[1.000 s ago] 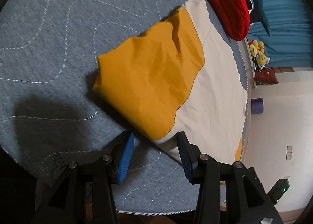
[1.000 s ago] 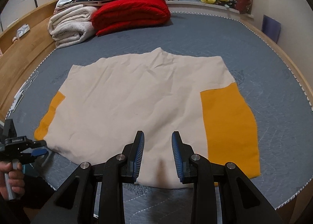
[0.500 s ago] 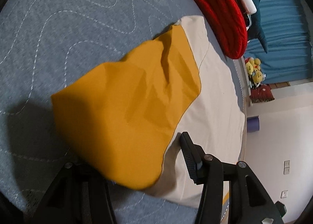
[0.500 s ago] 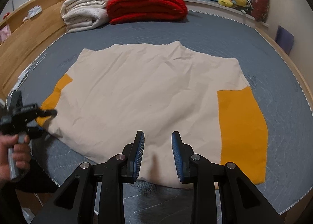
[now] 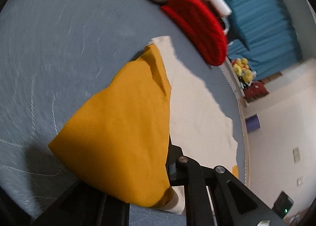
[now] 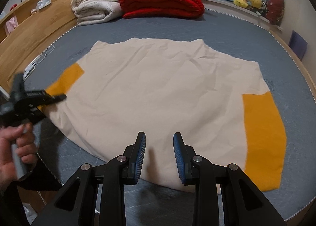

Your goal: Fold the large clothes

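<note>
At nine o'clock in the right wrist view, the left gripper [image 6: 59, 97] is seen; its jaws have just been closing and the orange sleeve [image 6: 67, 80] of the shirt [image 6: 158, 91] is clamped between them. The shirt is spread on the grey bed [image 6: 237, 34]. At six o'clock the right gripper [image 6: 159, 157] is held partly open above the hem, with nothing between its jaws. Folded blankets [image 6: 138, 3] are stacked at twelve o'clock.

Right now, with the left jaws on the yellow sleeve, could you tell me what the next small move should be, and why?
Probably carry the sleeve inward over the cream body. The left gripper has just closed its jaws on the sleeve's edge and raised it off the bed, while the right gripper hovers open above the near hem, holding nothing.
</note>
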`<state>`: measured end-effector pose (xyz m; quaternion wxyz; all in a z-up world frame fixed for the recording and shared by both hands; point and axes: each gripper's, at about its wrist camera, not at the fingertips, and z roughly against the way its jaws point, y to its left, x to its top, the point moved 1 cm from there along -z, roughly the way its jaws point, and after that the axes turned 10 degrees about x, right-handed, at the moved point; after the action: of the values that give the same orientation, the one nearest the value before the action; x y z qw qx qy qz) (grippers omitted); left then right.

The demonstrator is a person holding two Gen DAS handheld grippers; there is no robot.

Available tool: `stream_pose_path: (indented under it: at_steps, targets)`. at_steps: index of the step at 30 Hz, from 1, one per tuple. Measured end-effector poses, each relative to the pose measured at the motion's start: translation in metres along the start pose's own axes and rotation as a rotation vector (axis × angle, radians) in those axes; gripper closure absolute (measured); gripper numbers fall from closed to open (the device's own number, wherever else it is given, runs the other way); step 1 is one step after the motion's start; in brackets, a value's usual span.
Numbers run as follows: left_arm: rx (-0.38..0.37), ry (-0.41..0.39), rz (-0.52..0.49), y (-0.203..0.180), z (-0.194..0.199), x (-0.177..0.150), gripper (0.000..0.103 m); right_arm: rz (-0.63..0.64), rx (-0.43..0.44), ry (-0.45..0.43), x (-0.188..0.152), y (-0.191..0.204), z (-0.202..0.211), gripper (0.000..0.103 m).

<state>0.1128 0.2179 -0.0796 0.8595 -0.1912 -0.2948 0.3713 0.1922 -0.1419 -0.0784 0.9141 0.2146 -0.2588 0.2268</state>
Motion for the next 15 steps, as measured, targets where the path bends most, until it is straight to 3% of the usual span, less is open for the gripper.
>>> stream_pose_path:
  at_steps: [4, 10, 15]
  targets:
    - [0.048, -0.029, -0.02, -0.002, 0.036, 0.003, 0.093, 0.01, 0.019, 0.004, 0.007, 0.015, -0.007, 0.073]
    - [0.111, -0.062, -0.054, 0.009, 0.056, 0.004, 0.093, 0.053, 0.059, 0.027, 0.009, 0.04, -0.021, 0.073]
    - [0.141, -0.082, -0.169, -0.013, 0.056, -0.006, 0.093, 0.041, 0.066, 0.16, -0.001, 0.043, -0.063, 0.073]
